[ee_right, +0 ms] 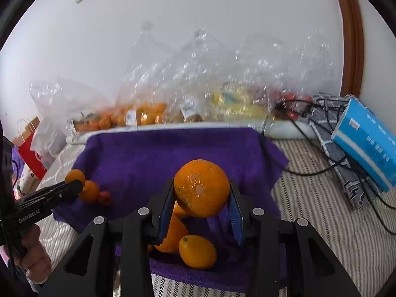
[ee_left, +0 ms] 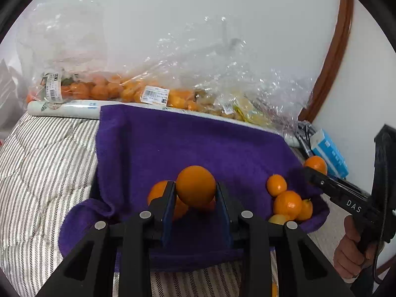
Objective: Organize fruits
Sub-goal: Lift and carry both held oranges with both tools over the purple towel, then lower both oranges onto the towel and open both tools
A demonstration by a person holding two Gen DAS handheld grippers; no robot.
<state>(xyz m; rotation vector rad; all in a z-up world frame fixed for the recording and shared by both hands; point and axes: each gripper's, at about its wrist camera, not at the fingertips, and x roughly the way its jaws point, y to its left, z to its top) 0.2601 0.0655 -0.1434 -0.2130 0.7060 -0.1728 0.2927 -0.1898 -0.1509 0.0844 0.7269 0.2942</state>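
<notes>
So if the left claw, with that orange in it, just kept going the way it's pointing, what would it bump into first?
Most likely the purple towel. The left claw, shut on an orange, tilts downward over it. Other fruit lies just under the claw, so the held orange might touch that first; depth is hard to judge.

The left gripper (ee_left: 195, 193) and the right gripper (ee_right: 201, 195) are built alike from matte black plastic. Angular black arms with triangular cut-outs are joined by round silver pins. The fingers (ee_left: 168, 212) are lined with blue pads. White lettering is printed along each black body, "DAS" on one side and "GenRobot.AI" on the other. Black pistol-style handles are fitted, and a thin black cable is seen beside one.
</notes>
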